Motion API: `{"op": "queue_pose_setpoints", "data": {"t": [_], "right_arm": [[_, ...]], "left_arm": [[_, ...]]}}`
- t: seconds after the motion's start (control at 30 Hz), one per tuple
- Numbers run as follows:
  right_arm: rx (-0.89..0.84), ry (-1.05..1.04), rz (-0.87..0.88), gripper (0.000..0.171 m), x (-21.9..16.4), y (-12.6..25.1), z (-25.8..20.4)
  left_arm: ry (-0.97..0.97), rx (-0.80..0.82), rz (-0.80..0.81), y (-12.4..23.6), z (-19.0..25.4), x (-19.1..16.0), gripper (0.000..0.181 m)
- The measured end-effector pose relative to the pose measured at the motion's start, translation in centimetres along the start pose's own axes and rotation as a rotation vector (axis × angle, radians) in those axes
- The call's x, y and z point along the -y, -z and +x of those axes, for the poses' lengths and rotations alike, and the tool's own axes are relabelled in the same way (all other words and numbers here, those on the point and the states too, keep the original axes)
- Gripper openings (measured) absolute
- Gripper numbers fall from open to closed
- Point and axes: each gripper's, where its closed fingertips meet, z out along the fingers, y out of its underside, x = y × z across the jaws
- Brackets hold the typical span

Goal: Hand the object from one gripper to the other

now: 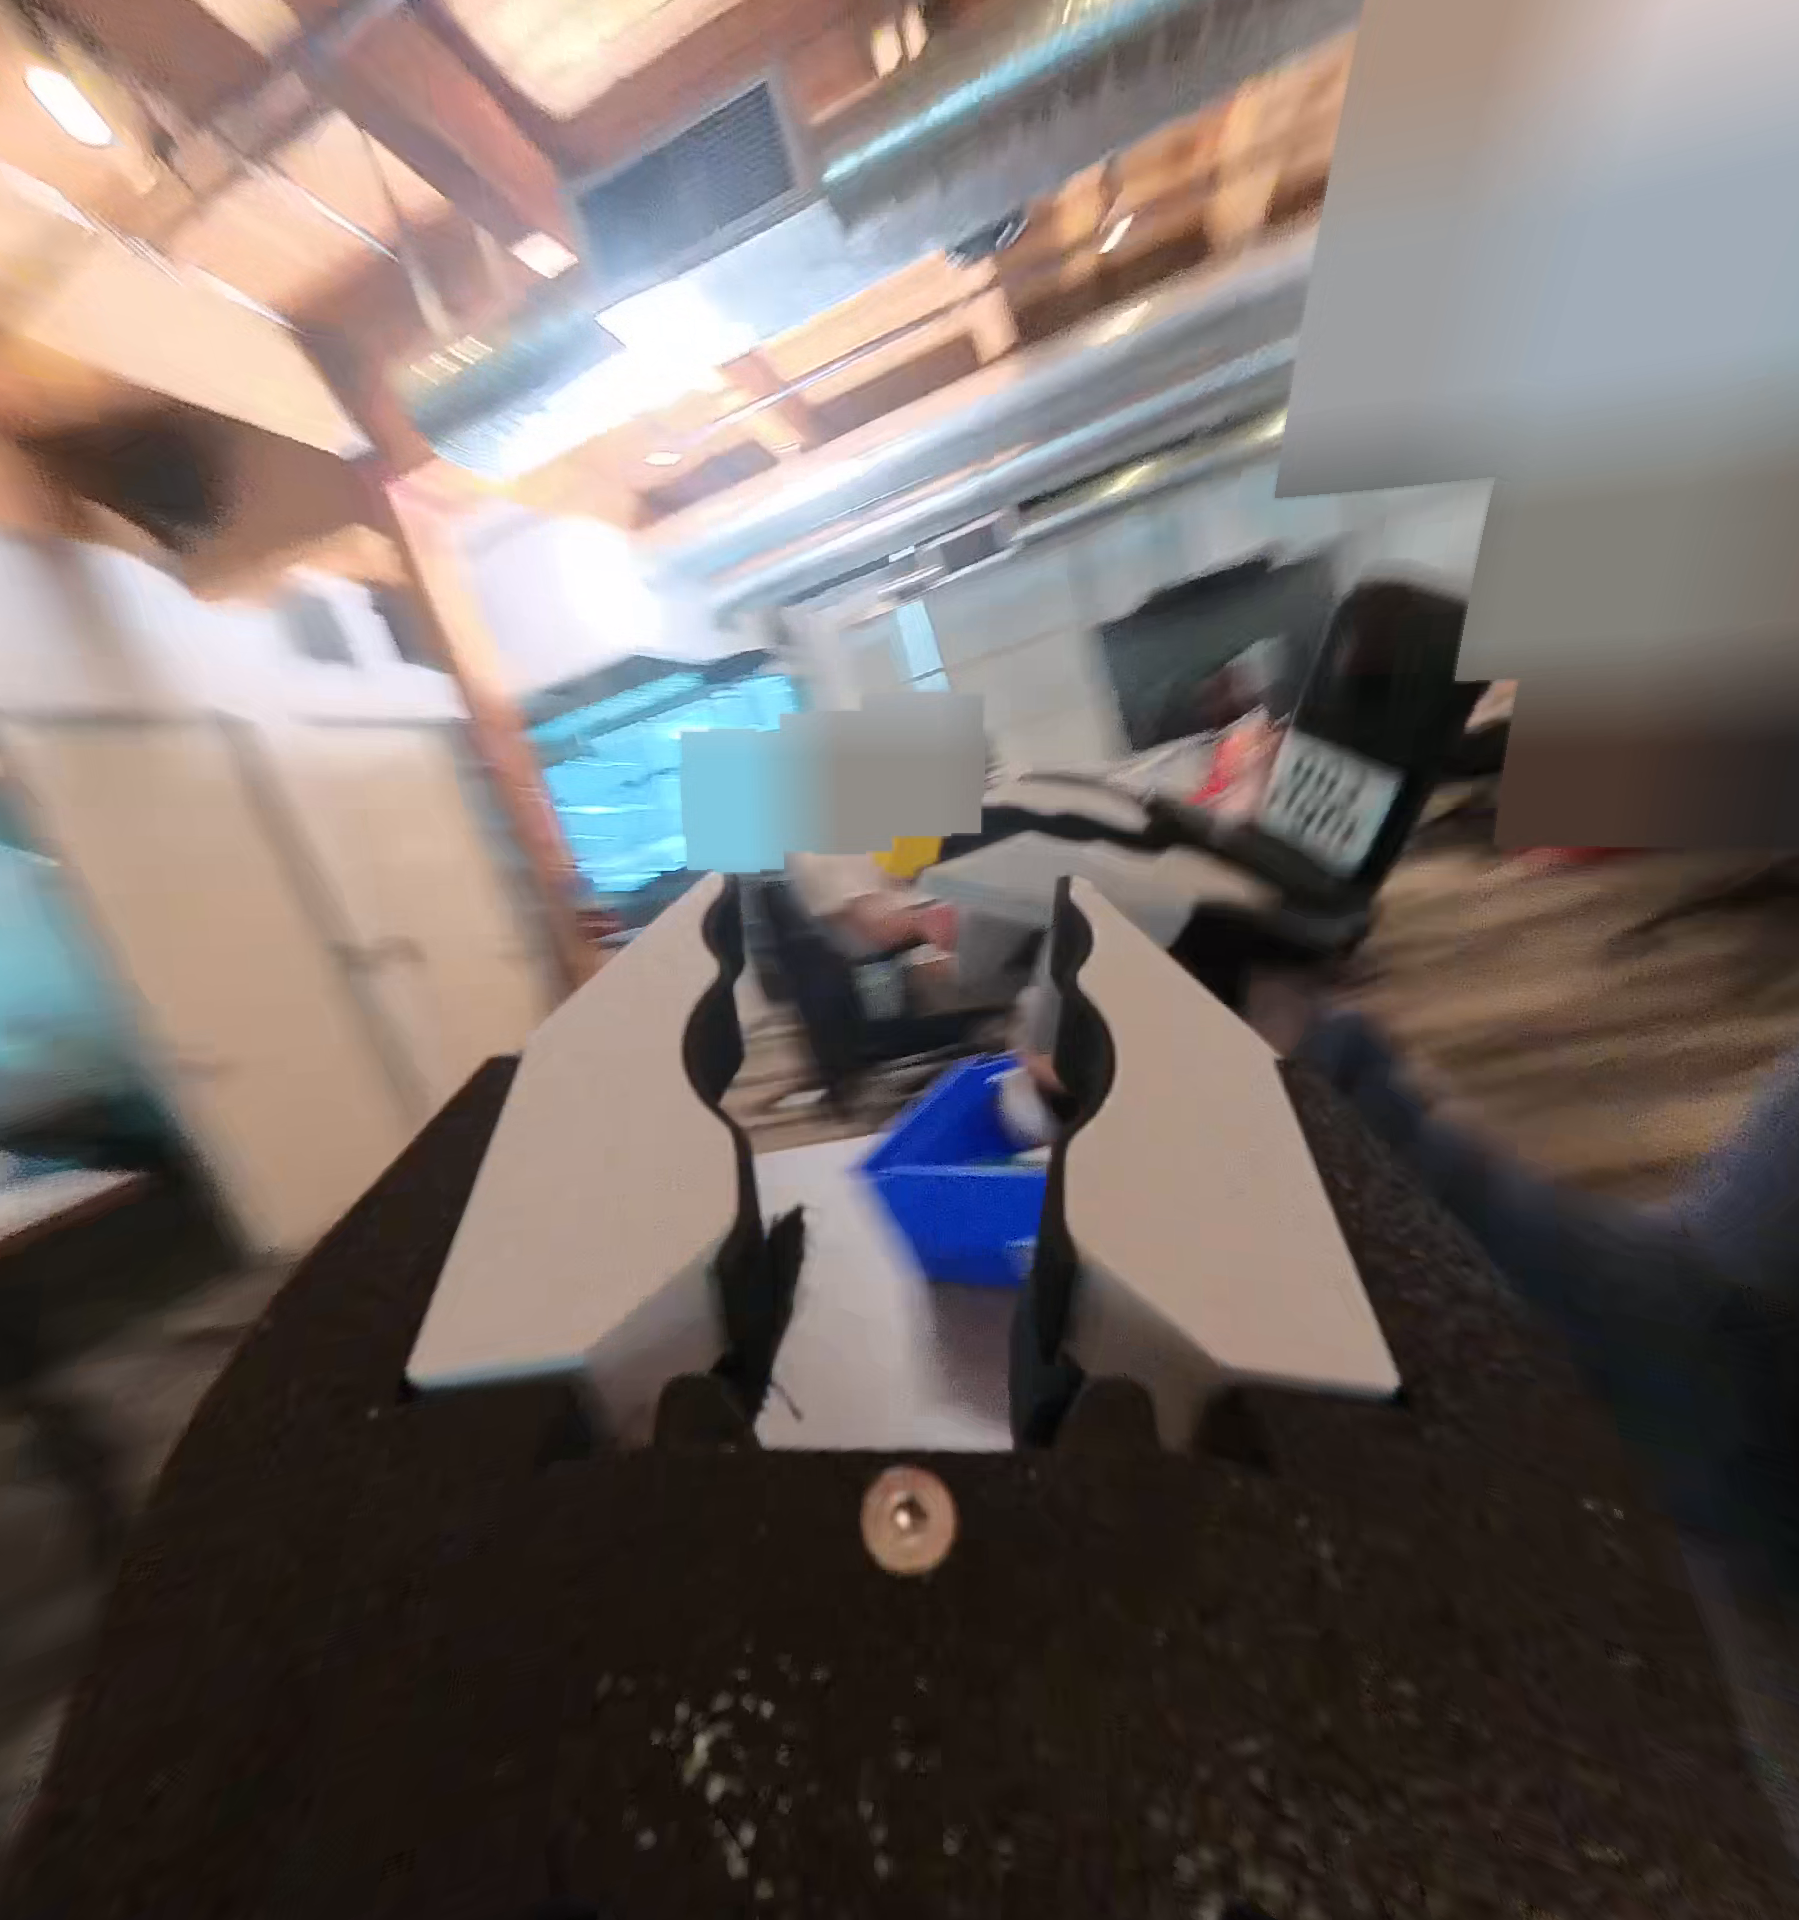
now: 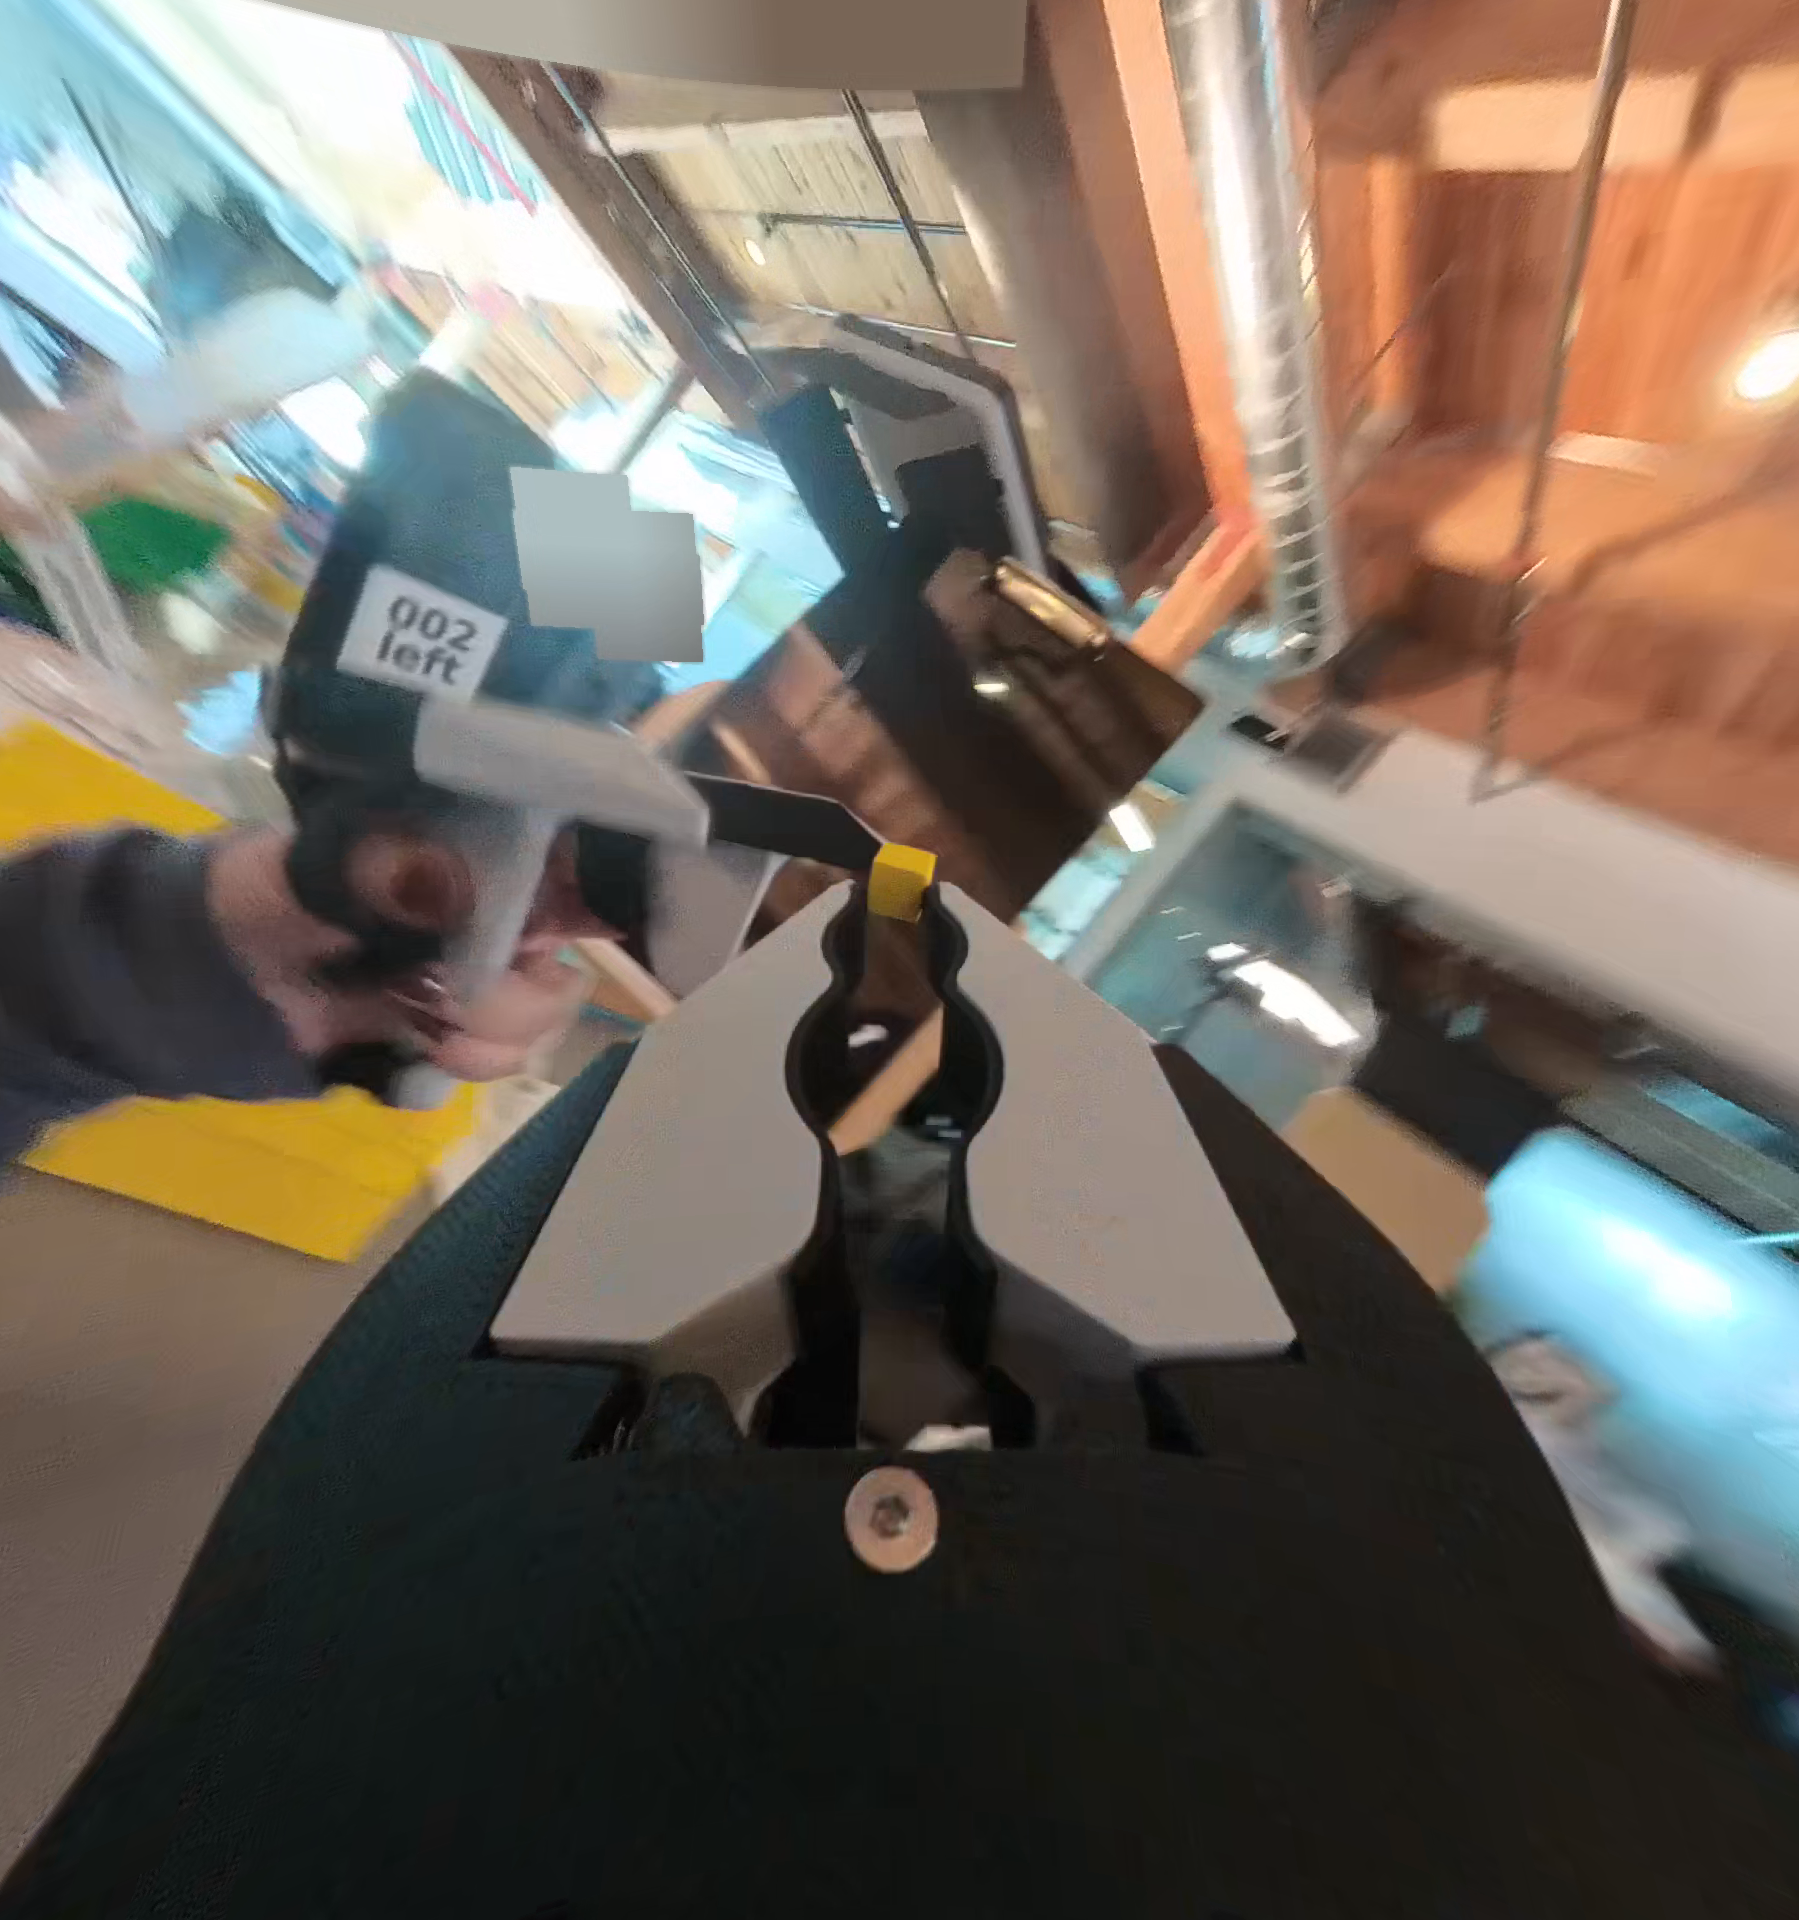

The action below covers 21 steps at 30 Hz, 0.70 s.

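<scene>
A small yellow cube (image 2: 900,883) sits pinched between the tips of my right gripper (image 2: 897,902), which is shut on it and holds it in the air. My left gripper (image 1: 895,888) is open wide and holds nothing. In the right wrist view one black finger (image 2: 781,821) of the left gripper reaches the cube's left side. In the left wrist view the cube (image 1: 910,854) shows as a blurred yellow bit just beyond the open fingertips, at the end of the right gripper's pale fingers (image 1: 1082,842).
A blue bin (image 1: 962,1195) stands on a white table (image 1: 874,1351) below the left gripper. Yellow bins (image 2: 251,1174) lie on a tan surface at the left. A hand (image 2: 459,997) in a dark sleeve grips the left gripper's handle. Both views are motion-blurred.
</scene>
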Motion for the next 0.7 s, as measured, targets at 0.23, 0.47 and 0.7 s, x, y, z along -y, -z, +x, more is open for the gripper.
{"op": "queue_pose_setpoints", "data": {"t": [0.23,0.47,0.7], "right_arm": [[0.408,-0.757,0.062,0.009,1.0,1.4,-1.6],[0.713,-0.982,0.013,0.009,0.7,3.1,-4.2],[0.904,-1.019,0.036,0.009,1.1,4.7,-5.6]], "left_arm": [[-0.911,0.218,-0.144,-0.5,1.6,-1.1,0.028],[-0.885,-0.021,-0.077,-0.7,5.3,-1.9,0.030],[-0.814,-0.129,-0.079,0.0,6.5,-1.8,0.011]]}}
